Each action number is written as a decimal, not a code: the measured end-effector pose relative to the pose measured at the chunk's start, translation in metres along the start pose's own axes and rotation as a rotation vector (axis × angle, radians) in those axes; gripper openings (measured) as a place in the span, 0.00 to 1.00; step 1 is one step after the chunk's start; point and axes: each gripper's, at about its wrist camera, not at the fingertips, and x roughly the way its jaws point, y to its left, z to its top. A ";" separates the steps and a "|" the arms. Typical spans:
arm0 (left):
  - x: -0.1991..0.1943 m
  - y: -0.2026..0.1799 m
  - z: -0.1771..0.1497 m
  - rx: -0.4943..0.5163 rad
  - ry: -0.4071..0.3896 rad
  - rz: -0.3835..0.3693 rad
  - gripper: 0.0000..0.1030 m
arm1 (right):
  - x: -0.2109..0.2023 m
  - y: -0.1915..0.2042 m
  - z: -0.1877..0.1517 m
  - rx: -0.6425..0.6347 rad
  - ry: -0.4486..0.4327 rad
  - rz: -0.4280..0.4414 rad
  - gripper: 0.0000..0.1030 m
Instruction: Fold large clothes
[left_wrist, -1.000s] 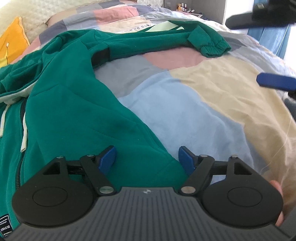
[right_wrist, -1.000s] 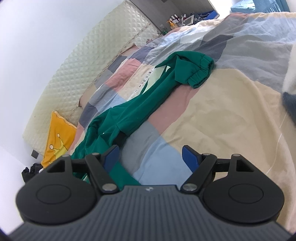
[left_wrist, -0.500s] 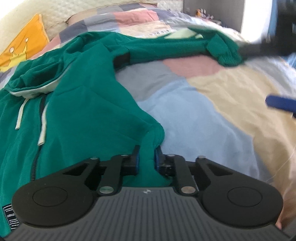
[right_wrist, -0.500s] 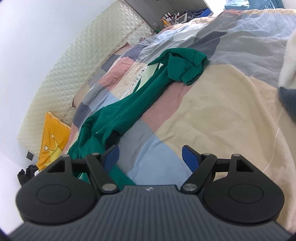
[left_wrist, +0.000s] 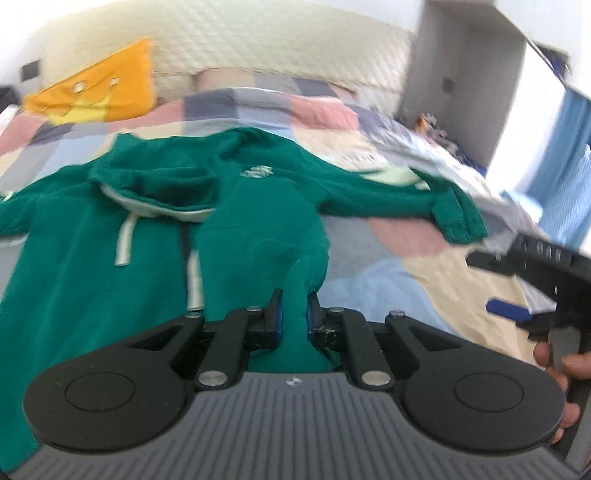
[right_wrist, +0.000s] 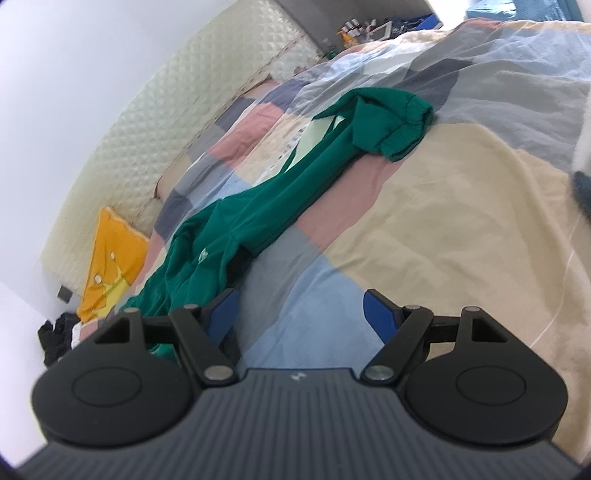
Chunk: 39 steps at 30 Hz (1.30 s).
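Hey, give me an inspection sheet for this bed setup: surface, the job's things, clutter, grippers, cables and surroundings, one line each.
Surface: bed with a patchwork duvet, wrinkled.
Job's things: green hoodie spread on the duvet, zip side up, one sleeve stretched out sideways, its cuff bunched.
Clutter: yellow cushion by the quilted headboard; dark heap beside the bed, too small to identify.
Grippers: left gripper shut on the hoodie's edge, lifting a fold; right gripper open above bare duvet, holding nothing.
Cables: nothing seen.
Surroundings: shelf with small items past the bed; blue curtain.
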 end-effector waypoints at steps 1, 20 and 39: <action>-0.004 0.010 0.000 -0.029 -0.006 0.005 0.12 | 0.002 0.002 -0.001 -0.007 0.019 0.009 0.75; 0.001 0.110 -0.037 -0.423 0.047 -0.020 0.13 | 0.047 0.040 -0.063 0.041 0.466 0.306 0.75; 0.002 0.111 -0.042 -0.472 0.068 -0.093 0.14 | 0.053 0.074 -0.117 -0.123 0.560 0.297 0.41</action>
